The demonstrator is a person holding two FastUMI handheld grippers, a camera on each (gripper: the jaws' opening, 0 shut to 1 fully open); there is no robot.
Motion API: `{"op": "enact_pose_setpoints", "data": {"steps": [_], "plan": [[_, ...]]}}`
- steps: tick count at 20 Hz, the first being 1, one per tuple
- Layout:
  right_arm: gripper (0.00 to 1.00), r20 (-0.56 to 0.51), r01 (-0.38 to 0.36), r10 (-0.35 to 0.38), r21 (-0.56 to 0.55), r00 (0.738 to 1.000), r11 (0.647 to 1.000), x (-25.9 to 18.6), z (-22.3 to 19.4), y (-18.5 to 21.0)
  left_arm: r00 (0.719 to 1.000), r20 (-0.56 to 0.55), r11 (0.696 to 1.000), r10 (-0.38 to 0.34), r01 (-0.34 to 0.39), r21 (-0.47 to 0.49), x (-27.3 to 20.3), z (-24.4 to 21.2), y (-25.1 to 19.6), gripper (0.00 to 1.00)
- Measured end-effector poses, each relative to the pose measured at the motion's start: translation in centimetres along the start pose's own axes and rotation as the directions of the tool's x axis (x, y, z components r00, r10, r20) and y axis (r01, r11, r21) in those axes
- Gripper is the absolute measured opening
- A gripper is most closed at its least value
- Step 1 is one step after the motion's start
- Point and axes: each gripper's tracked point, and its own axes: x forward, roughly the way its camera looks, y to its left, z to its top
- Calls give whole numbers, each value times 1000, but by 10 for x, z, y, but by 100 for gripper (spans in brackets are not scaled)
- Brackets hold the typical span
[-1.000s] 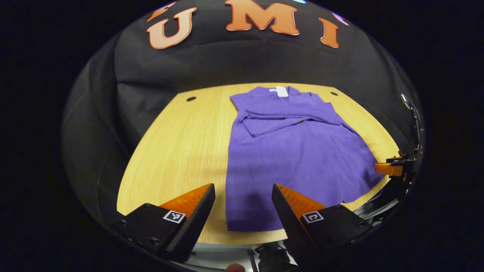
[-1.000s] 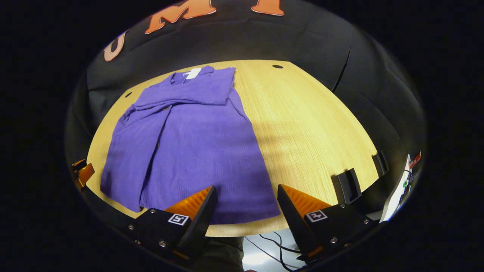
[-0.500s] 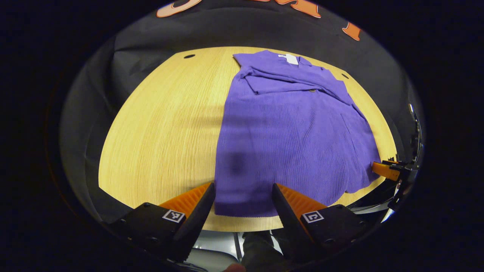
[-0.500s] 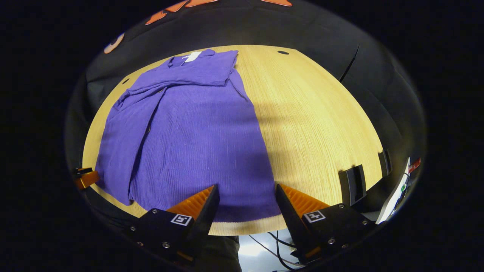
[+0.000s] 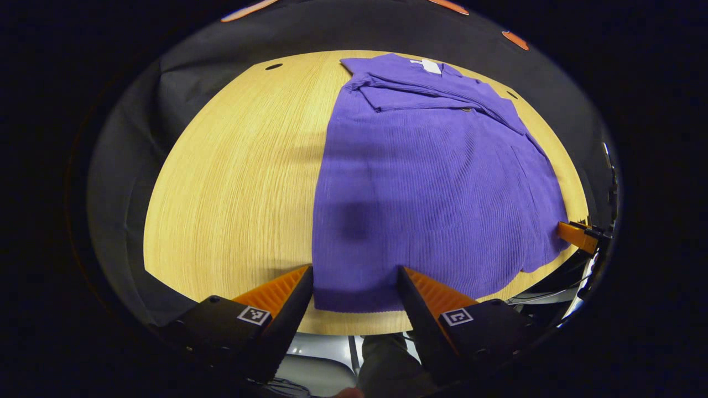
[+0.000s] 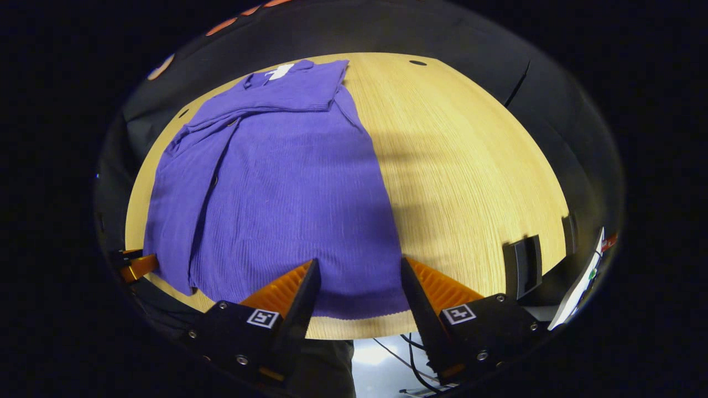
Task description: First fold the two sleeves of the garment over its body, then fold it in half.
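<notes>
Wooden table (image 5: 232,166) stands in front of the black cloth wall, and the purple garment (image 5: 431,182) lies flat on it, collar at the far side and hem at the near edge. Both sleeves (image 5: 420,97) are already folded over the body near the collar, so I judge the first step is done and the half fold is now in hand.

I hold my left gripper (image 5: 355,282) over the near left corner of the hem, with the fingers wide apart and nothing between them. My right gripper (image 6: 359,279) is over the near right corner of the hem (image 6: 359,312), also wide open and empty. I cannot tell if the fingertips touch the cloth.

For the next move, I think both grippers must go down to the hem, close on the two corners together, and then carry them to the far side, up to the collar, keeping the edge straight.
</notes>
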Motion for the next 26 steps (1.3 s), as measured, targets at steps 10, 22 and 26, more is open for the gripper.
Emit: {"op": "enact_pose_setpoints", "data": {"steps": [10,22,26], "plan": [[11,-40,-49,53,101,998,994,1,6,24,994,-89,998,-67,67,-6,1,2,-23,32],[3,41,-224,221,194,975,955,-36,55,36,982,-62,984,-179,177,-34,-40,44,-18,7],[3,110,-286,268,218,957,933,-61,90,42,976,-15,976,-219,219,-3,-64,71,-24,7]]}}
